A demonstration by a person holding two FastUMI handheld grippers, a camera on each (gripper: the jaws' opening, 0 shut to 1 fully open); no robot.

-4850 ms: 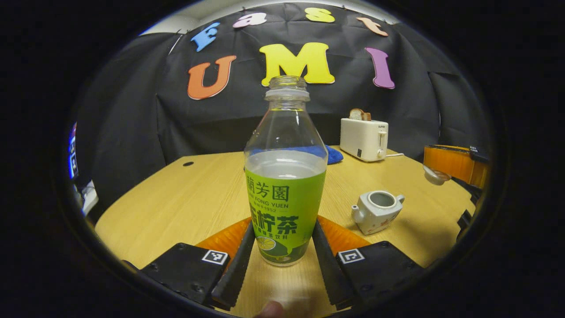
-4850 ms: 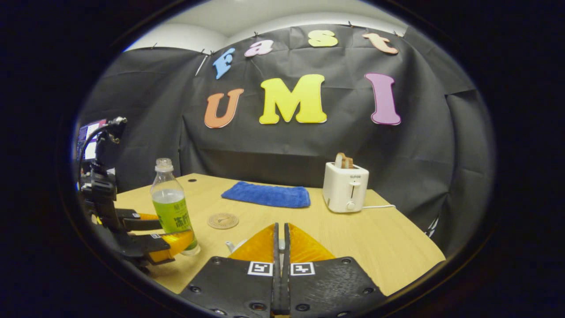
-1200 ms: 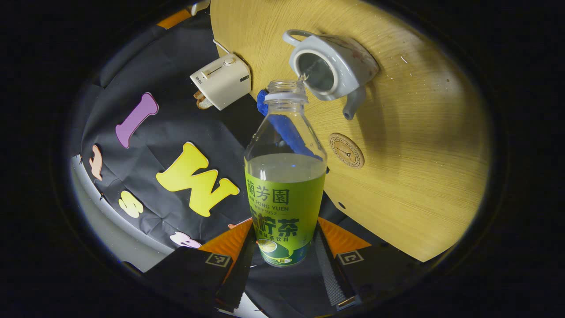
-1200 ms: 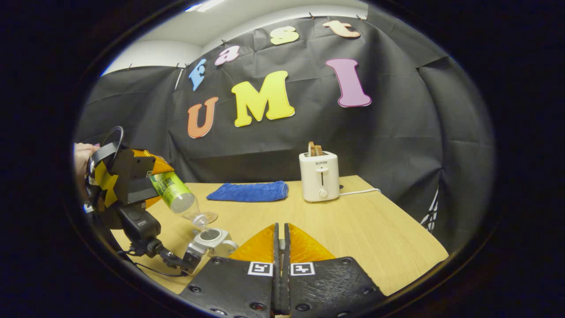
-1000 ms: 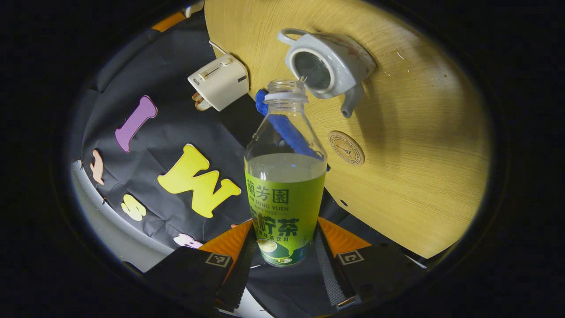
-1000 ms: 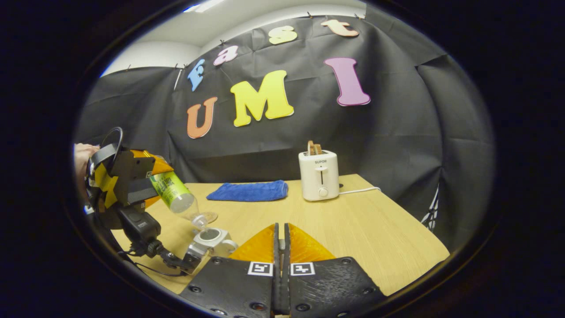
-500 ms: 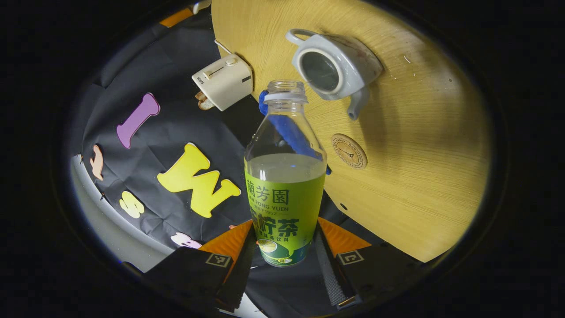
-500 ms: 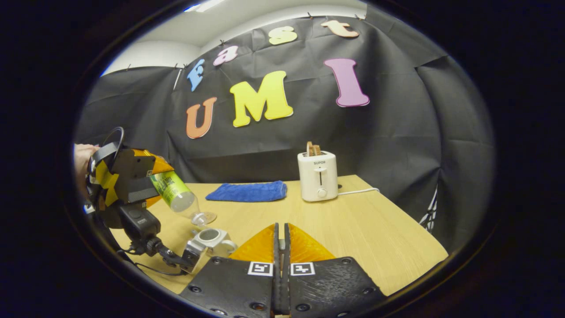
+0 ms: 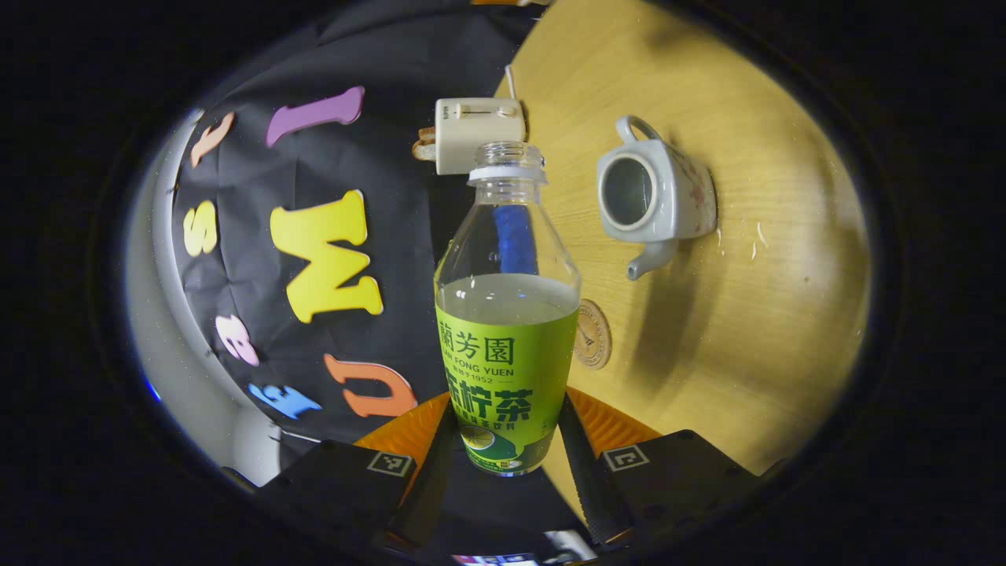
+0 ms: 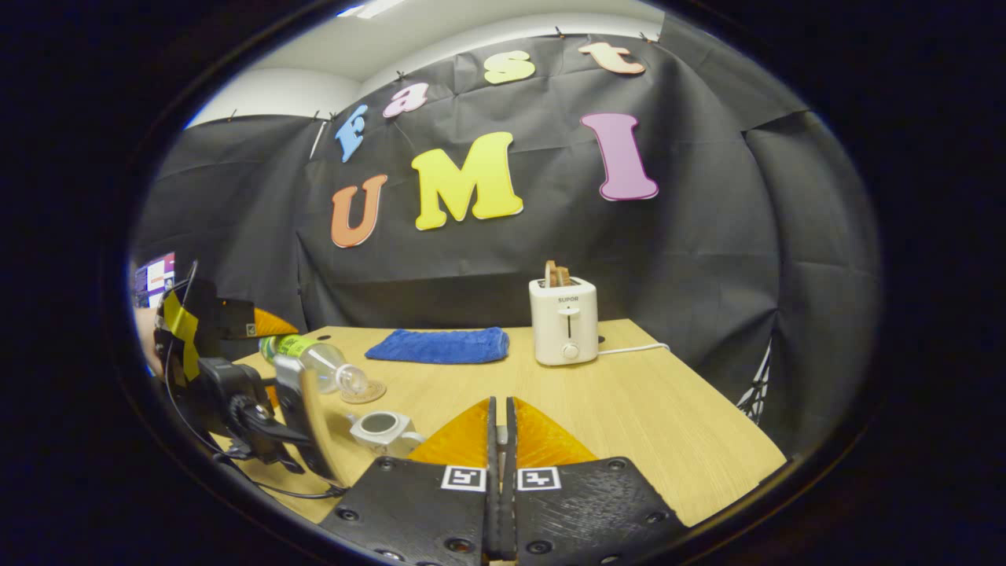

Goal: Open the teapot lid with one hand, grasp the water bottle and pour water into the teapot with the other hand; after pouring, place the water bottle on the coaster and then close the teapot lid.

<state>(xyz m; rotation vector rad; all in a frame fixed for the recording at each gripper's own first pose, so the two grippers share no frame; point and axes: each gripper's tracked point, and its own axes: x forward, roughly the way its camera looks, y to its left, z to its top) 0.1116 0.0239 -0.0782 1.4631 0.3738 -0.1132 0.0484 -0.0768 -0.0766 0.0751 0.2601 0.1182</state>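
One clear plastic water bottle with green label (image 9: 507,330), uncapped, half full, clamped in left tool (image 9: 503,452); one lidless white ceramic teapot (image 9: 656,196) ahead-right; right tool (image 10: 500,479) closed together.

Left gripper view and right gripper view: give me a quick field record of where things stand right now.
left gripper: shut on water bottle, held tilted near level
water bottle mouth: beside teapot, not over its opening
teapot: lid off, opening bare
coaster: on table, bare
right gripper: fingers together; held item hidden
background: toaster, blue cloth
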